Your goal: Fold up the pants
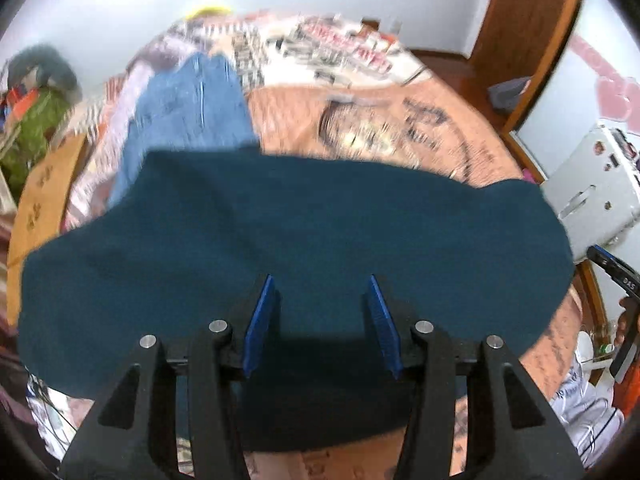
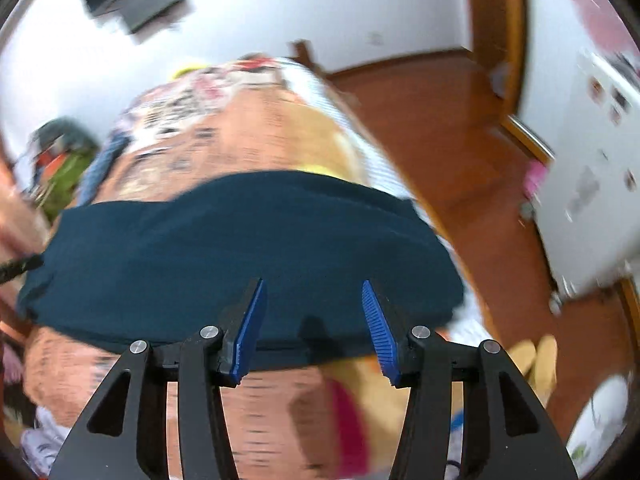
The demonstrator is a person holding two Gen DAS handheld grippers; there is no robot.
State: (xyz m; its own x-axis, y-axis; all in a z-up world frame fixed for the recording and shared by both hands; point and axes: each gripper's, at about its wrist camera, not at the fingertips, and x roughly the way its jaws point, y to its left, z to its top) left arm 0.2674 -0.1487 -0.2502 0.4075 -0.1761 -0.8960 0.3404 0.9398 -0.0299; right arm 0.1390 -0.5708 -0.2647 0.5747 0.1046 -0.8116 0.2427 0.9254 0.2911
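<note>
Dark teal pants (image 1: 280,240) lie folded in a flat band across the orange patterned bed cover; they also show in the right wrist view (image 2: 240,248). My left gripper (image 1: 322,280) is open and empty, its blue pads spread above the near part of the pants. My right gripper (image 2: 312,286) is open and empty, its pads over the near edge of the pants. The tip of the right gripper (image 1: 612,268) shows at the right edge of the left wrist view. Both views are blurred by motion.
Blue jeans (image 1: 188,104) lie on the bed beyond the teal pants. A patterned quilt (image 1: 340,44) covers the far end of the bed. A wooden floor (image 2: 460,120) and a white fridge (image 2: 592,184) are to the right. A clutter pile (image 1: 32,112) is at the left.
</note>
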